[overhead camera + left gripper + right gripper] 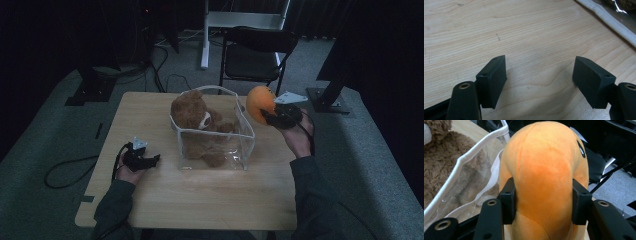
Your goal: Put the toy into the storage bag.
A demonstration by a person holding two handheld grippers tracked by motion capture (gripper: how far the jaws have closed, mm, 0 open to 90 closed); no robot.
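A clear plastic bag [239, 145] with a white rim stands open in the middle of the wooden table [200, 195], and a brown teddy bear [192, 112] sits inside it. My right gripper [267, 116] is shut on an orange plush toy [260, 102], held up beside the bag's right rim. In the right gripper view the pads [507, 201] press into both sides of the orange toy [544, 177], with the bag rim [469, 155] and the bear [441, 152] to the left. My left gripper [152, 160] rests on the table left of the bag, open, with bare wood between its fingers [492, 82].
A black folding chair [255, 52] stands behind the table, and dark stand bases [90, 92] sit on the grey floor at both far corners. A black cable [65, 172] loops off the table's left edge. The bag's white rim [609, 20] crosses the left gripper view's top right.
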